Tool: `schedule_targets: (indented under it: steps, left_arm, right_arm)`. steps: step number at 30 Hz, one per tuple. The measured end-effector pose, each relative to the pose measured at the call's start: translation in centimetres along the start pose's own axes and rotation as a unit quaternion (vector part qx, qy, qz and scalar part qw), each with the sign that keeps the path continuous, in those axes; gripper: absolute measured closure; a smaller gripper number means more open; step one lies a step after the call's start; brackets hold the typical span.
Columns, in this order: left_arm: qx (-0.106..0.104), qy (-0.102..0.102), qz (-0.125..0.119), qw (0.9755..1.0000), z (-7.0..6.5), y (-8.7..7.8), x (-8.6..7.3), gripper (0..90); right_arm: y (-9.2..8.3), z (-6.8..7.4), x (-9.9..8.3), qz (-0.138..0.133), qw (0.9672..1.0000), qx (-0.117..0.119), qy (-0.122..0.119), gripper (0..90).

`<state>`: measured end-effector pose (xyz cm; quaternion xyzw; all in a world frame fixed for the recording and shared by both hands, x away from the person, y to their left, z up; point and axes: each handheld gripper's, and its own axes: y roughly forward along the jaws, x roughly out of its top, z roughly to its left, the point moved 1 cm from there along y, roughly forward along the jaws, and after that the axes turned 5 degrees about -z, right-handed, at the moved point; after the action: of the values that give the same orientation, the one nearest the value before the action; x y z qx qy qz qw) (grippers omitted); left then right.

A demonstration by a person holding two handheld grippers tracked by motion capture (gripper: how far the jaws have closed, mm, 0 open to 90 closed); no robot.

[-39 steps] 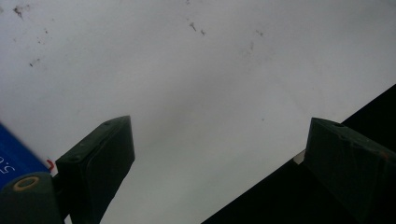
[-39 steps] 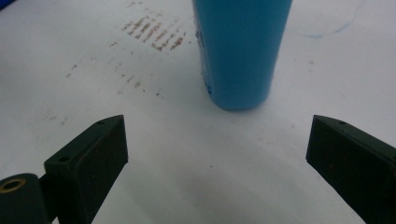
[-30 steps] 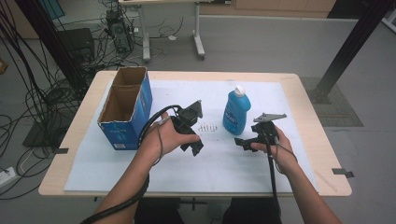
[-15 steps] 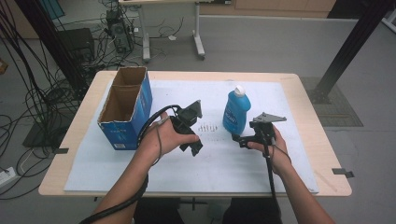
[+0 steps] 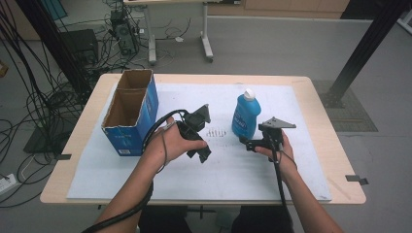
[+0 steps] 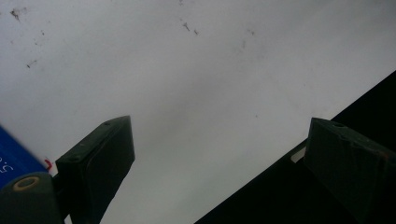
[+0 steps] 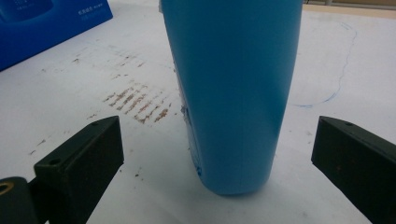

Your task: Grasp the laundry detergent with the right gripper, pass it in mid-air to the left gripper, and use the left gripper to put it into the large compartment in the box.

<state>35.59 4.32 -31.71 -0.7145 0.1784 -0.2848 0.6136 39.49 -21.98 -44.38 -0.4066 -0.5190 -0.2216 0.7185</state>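
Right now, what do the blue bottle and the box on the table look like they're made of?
The blue bottle looks like smooth plastic with a soft sheen and a white cap; its wall is evenly coloured with a faint seam. The box looks like cardboard: brown raw inside and flaps, printed glossy blue outside.

The bottle is stood upright mid-mat, and it's the main thing in the way. Room is left on both its sides: in the right gripper view the bottle is flanked by bare mat, untouched by either jaw. Left of the bottle, the box is parked well apart, so a wide lane is kept between them. Behind the bottle, open mat is found too.
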Motion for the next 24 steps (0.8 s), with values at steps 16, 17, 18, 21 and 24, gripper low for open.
schedule_targets:
  steps: [16, 17, 18, 21, 24]
  left_arm:
    - [0.0, -0.003, -0.001, 1.0, 0.1, -0.2, -0.3, 8.8]
    - [0.0, -0.002, -0.001, 1.0, 0.1, -0.2, -0.3, 8.9]
    - [0.0, -0.002, -0.001, 1.0, 0.1, -0.3, -0.3, 8.8]
    - [0.0, -0.002, -0.001, 1.0, 0.1, -0.3, -0.3, 8.8]
    - [0.001, -0.002, 0.0, 1.0, 0.2, -0.3, -0.3, 8.9]
  right_arm:
    - [1.3, -0.1, 0.0, -0.067, 0.9977, -0.007, 0.001, 1.6]
    - [1.4, -0.1, 0.0, -0.07, 0.9975, -0.007, 0.001, 1.6]
    - [1.5, -0.1, 0.0, -0.073, 0.9973, -0.009, 0.001, 1.6]
    - [1.7, -0.1, 0.1, -0.08, 0.9968, -0.01, -0.001, 1.6]
    - [1.8, -0.1, 0.3, -0.091, 0.9957, -0.011, -0.009, 1.8]
